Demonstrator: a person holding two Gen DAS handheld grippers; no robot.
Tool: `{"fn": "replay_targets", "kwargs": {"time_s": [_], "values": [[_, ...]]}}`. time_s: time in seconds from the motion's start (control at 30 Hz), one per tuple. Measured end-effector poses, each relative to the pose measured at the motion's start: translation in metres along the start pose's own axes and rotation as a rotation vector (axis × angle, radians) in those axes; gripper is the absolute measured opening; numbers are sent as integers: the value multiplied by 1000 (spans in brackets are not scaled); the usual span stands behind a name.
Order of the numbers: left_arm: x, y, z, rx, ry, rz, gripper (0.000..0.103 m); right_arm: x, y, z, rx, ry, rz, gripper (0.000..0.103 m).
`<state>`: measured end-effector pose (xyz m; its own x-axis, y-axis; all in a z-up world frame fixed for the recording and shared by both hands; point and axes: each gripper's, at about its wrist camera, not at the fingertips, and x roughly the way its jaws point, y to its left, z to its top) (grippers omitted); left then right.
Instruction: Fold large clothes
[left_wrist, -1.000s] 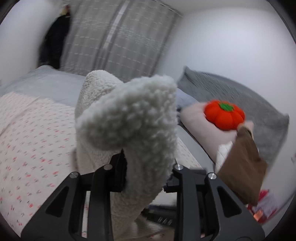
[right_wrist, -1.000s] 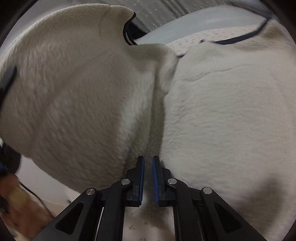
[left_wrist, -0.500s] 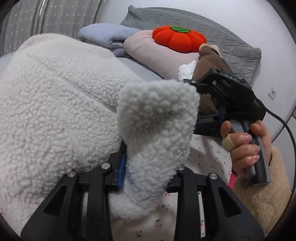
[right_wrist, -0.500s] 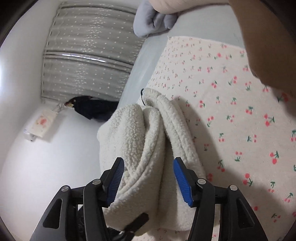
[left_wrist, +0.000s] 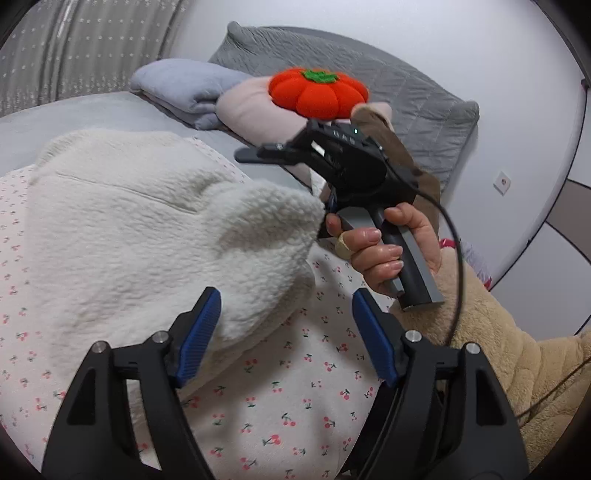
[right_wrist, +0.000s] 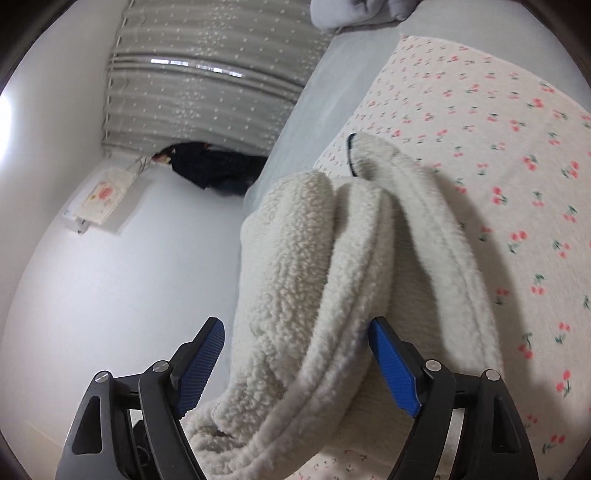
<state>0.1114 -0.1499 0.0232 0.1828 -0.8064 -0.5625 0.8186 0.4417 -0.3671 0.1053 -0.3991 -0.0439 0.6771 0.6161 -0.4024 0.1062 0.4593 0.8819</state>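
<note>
The left tongs (left_wrist: 286, 334) are opening, their ribbed blue pads (left_wrist: 199, 336) standing wide. A rounded corner of the fleece (left_wrist: 147, 236) lies between them toward the left pad, close to it but not pinched; the right pad is clear over the bedspread (left_wrist: 280, 402). The fleece is a thick, cream, curly-pile garment, folded into a soft mound on the bed and filling the left-wrist view from 9 to 12 o'clock. The bedspread is smooth pale cloth printed with small red cherries. At 1 o'clock a hand (left_wrist: 384, 243) in a tan plush sleeve (left_wrist: 517, 354) grips the handle of the right tongs (left_wrist: 255, 157), black and angular, poised over the fleece edge. Behind, at 12 o'clock, sits a round, ribbed orange pumpkin cushion (left_wrist: 317, 94) on a pink pillow (left_wrist: 255, 110), against a quilted grey pillow (left_wrist: 417, 92).

In the right-wrist view the right tongs (right_wrist: 297, 365) are opening wide as well. The fleece's (right_wrist: 332, 277) stacked folds bulge up between the pads; the right pad brushes the pile without squeezing, the left pad is apart from it.
</note>
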Motion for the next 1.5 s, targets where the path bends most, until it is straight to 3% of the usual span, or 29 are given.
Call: {"fn": "replay_targets", "kwargs": {"time_s": [0.13, 0.23, 0.3, 0.37, 0.47, 0.57, 0.67, 0.73, 0.77, 0.83, 0.9, 0.97, 1.1, 1.13, 1.17, 1.2, 1.23, 1.27, 1.33, 1.4, 1.47, 1.5], "values": [[-27, 31, 10, -60, -75, 100, 82, 20, 11, 10, -39, 70, -49, 81], [-37, 64, 12, -111, -97, 233, 82, 34, 26, 13, -122, 78, -138, 34], [-36, 84, 18, -155, -99, 308, 82, 34, 52, 9, -218, 56, -200, 27], [-36, 96, 22, -194, -107, 338, 82, 20, 71, 4, -279, 20, -187, 23], [-31, 91, 37, -189, -152, 322, 82, -13, 89, 3, -343, -61, -128, 22], [-12, 79, 45, -141, -149, 280, 82, -38, 71, 6, -330, -100, -112, 23], [35, 73, 44, -97, -48, 263, 82, -41, 32, 6, -275, -71, -213, 31], [60, 67, 38, -35, -16, 325, 82, -47, 8, 0, -246, -79, -343, 38], [71, 61, 32, 11, -3, 363, 82, -54, 4, -4, -249, -95, -367, 39], [76, 51, 25, 62, -9, 407, 83, -75, 4, -12, -263, -120, -330, 44], [71, 53, 24, 44, -23, 384, 83, -86, 19, -18, -313, -133, -287, 52], [67, 57, 24, 21, -31, 376, 83, -87, 35, -26, -369, -91, -235, 56], [65, 57, 23, 11, -48, 390, 83, -55, 68, -55, -545, -27, -327, 55], [65, 56, 22, 15, -52, 398, 83, -47, 68, -65, -582, -13, -372, 42], [64, 55, 21, 18, -55, 401, 83, -36, 62, -71, -608, 8, -428, 28], [63, 54, 19, 22, -56, 391, 83, -22, 41, -79, -619, 32, -577, 27], [62, 55, 18, 29, -56, 366, 83, -16, 23, -81, -602, 49, -644, 26], [62, 50, 15, 51, -57, 335, 83, -13, 4, -84, -560, 54, -641, 26], [62, 38, 13, 107, -42, 365, 83, -30, -13, -83, -456, 13, -540, 26], [53, 37, 16, 94, -23, 355, 83, -41, -6, -82, -440, -6, -511, 30], [39, 46, 20, 21, -22, 323, 84, -48, 5, -79, -440, -32, -522, 54], [31, 53, 22, -23, -24, 309, 84, -51, 9, -76, -431, -40, -514, 60]]}}
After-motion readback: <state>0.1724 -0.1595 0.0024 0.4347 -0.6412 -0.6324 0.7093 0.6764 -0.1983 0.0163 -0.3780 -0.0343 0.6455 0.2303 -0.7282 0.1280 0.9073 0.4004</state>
